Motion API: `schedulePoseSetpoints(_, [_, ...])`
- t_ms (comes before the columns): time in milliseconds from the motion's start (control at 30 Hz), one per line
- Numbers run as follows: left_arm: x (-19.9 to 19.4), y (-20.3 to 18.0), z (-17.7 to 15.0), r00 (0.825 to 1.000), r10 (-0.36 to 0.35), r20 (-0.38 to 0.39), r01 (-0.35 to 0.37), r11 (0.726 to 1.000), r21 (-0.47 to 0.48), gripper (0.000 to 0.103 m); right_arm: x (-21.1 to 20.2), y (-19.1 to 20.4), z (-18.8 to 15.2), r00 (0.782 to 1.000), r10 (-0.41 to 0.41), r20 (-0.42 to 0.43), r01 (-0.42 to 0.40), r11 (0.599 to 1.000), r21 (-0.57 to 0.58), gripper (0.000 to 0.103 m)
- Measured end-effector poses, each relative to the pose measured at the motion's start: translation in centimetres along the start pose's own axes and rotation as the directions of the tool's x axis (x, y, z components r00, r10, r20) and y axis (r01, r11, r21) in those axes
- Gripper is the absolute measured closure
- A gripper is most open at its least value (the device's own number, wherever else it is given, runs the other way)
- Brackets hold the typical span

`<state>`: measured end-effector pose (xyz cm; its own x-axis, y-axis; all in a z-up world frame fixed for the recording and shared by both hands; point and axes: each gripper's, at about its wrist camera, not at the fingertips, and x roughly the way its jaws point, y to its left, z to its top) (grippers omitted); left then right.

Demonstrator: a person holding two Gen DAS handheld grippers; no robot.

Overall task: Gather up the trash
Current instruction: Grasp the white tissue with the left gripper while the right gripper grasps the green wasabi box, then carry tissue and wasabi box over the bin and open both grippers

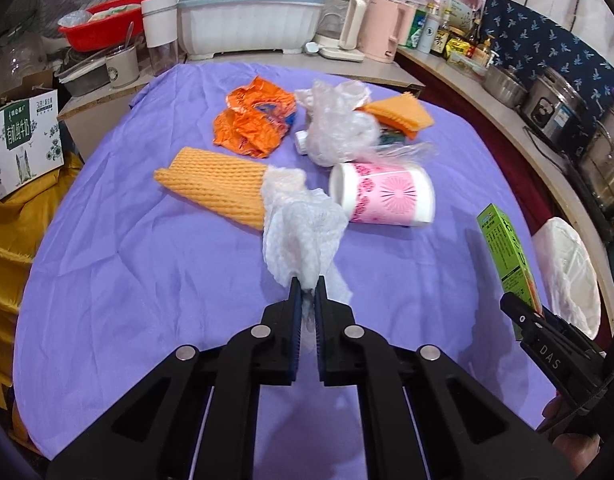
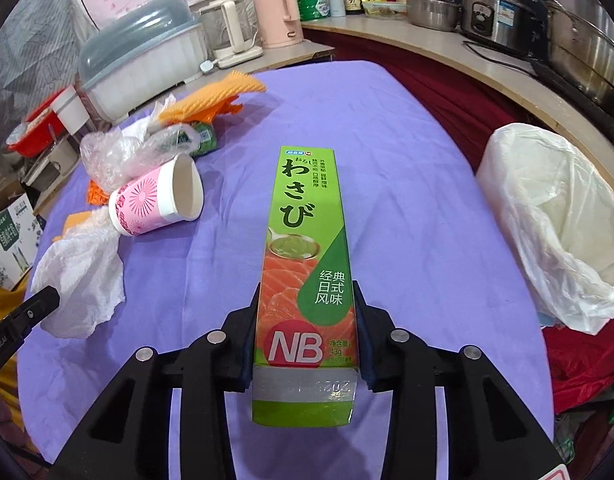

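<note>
My left gripper (image 1: 307, 285) is shut on a crumpled white tissue (image 1: 303, 232), held just above the purple tablecloth (image 1: 147, 272). My right gripper (image 2: 307, 292) is shut on a green wasabi box (image 2: 303, 248), held above the cloth; the box also shows in the left wrist view (image 1: 511, 256). On the cloth lie a pink paper cup (image 1: 383, 194) on its side, an orange foam net (image 1: 217, 186), an orange wrapper (image 1: 255, 118), a clear plastic bag (image 1: 339, 124) and a second orange foam net (image 1: 399, 112). A bin lined with a white bag (image 2: 555, 216) stands off the table's right edge.
A covered dish rack (image 1: 247, 12), kettles (image 1: 343, 20), a red basin (image 1: 103, 24) and a paper bowl (image 1: 123, 66) stand behind the table. Pots and a rice cooker (image 2: 495, 12) line the right counter. A milk carton box (image 1: 23, 140) sits at the left.
</note>
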<state>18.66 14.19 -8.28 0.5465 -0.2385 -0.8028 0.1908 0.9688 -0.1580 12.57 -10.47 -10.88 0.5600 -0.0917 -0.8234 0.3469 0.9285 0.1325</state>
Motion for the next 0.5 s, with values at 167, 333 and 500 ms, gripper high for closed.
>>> schedulePoseSetpoints(167, [-2.8, -2.2, -0.1, 0.999, -0.028, 0.041, 0.027, 0.999, 0.031, 0.098, -3.0, -2.1, 0.0, 0.999, 0.010, 0.049, -0.011, 1.000, 0.027, 0.066])
schedulePoseSetpoints(333, [-5.5, -4.9, -0.1, 0.995, -0.070, 0.078, 0.064, 0.995, 0.073, 0.098, -5.7, -4.1, -0.1, 0.995, 0.016, 0.094, -0.020, 0.999, 0.049, 0.066])
schedulePoseSetpoints(500, [-7.7, -8.5, 0.0, 0.985, -0.142, 0.099, 0.129, 0.984, 0.126, 0.098, -8.4, -6.6, -0.3, 0.990, 0.011, 0.139, -0.023, 0.996, 0.082, 0.066])
